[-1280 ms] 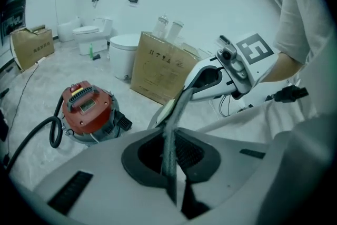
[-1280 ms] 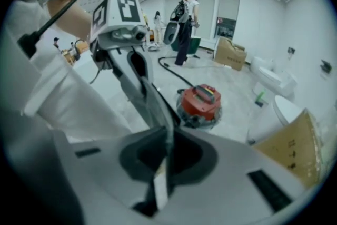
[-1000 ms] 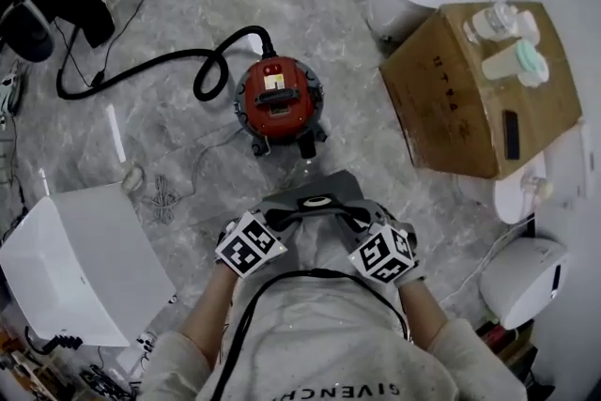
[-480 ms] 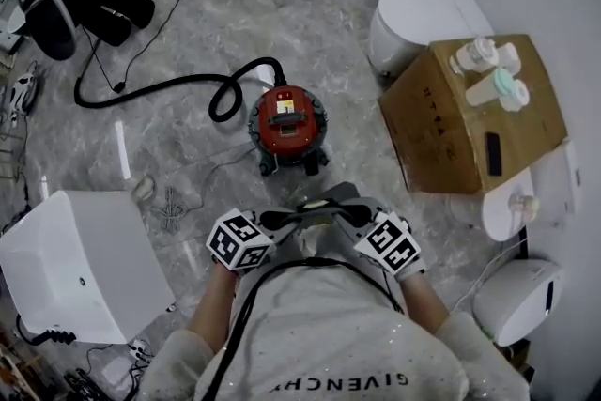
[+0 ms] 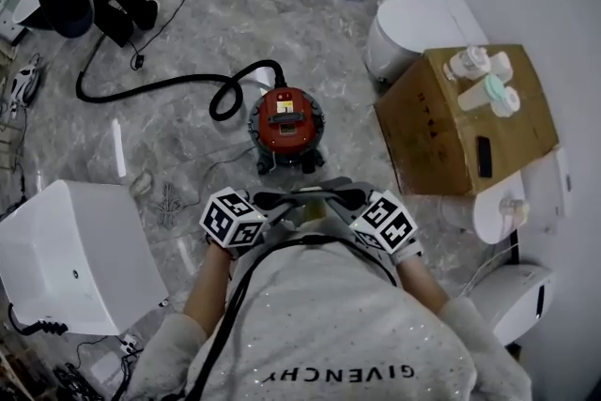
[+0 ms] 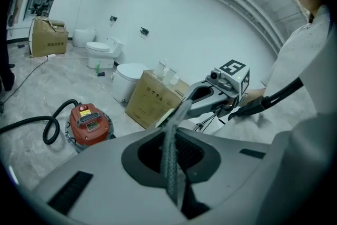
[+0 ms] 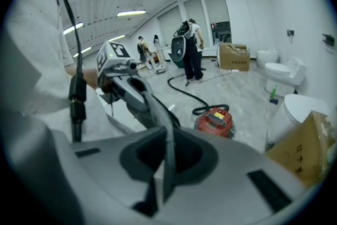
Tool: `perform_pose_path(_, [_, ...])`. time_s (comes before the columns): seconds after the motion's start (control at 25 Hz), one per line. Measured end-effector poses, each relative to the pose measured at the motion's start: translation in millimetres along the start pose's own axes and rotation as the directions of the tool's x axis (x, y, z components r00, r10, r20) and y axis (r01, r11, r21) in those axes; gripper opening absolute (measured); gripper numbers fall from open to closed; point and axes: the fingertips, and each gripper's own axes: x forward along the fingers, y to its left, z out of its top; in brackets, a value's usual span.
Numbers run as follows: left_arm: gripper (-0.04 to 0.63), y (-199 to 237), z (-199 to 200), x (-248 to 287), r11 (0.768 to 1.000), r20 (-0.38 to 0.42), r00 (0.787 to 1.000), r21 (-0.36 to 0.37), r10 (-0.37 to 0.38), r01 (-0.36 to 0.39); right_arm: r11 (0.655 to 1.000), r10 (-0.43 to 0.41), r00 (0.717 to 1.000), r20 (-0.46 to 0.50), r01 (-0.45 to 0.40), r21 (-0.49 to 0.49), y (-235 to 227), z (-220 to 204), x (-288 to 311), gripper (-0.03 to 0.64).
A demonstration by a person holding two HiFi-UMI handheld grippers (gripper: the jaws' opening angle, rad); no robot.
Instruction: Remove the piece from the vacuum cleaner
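Observation:
The red vacuum cleaner (image 5: 286, 129) stands on the grey marble floor, with its black hose (image 5: 169, 84) curling away to the left. It also shows low in the left gripper view (image 6: 88, 123) and in the right gripper view (image 7: 216, 119). Both grippers are held close to the person's chest, tips facing each other, well short of the vacuum cleaner. My left gripper (image 5: 280, 201) is shut with nothing in it, its jaws closed flat (image 6: 179, 113). My right gripper (image 5: 331, 198) is shut as well and holds nothing (image 7: 158, 108).
To the right is a cardboard box (image 5: 460, 122) with bottles (image 5: 484, 75) on top. White toilets (image 5: 418, 28) stand around it. A white bin (image 5: 66, 258) sits at the left. A thin cable (image 5: 169, 202) lies on the floor. People (image 7: 187, 50) stand far behind.
The head view has pulled back, so more of the room shows beyond the vacuum cleaner. Both grippers stay together at the chest, jaws still shut.

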Motion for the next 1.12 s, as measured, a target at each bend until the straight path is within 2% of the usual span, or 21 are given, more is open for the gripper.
perform_pose_path(0.2, [0.035, 9, 6, -1, 0.997, 0.024, 0.998, -0.061, 0.051, -0.05, 0.998, 0.027, 0.999, -0.023, -0.025, 0.056, -2, 4, 1, 0.028])
perform_pose_path(0.36, [0.035, 7, 5, 0, 0.995, 0.01, 0.999, -0.094, 0.031, -0.03, 0.997, 0.039, 0.998, -0.042, -0.037, 0.065, -2, 3, -1, 0.028])
perform_pose_path(0.76, [0.035, 3, -1, 4, 0.993, -0.058, 0.998, -0.12, -0.006, -0.001, 0.991, 0.081, 0.993, -0.085, -0.072, 0.113, 2, -4, -2, 0.028])
perform_pose_path(1.12, [0.035, -4, -5, 8, 0.991, -0.077, 0.997, -0.129, -0.025, 0.015, 0.992, 0.092, 0.992, -0.088, -0.084, 0.091, 2, -9, -6, 0.028])
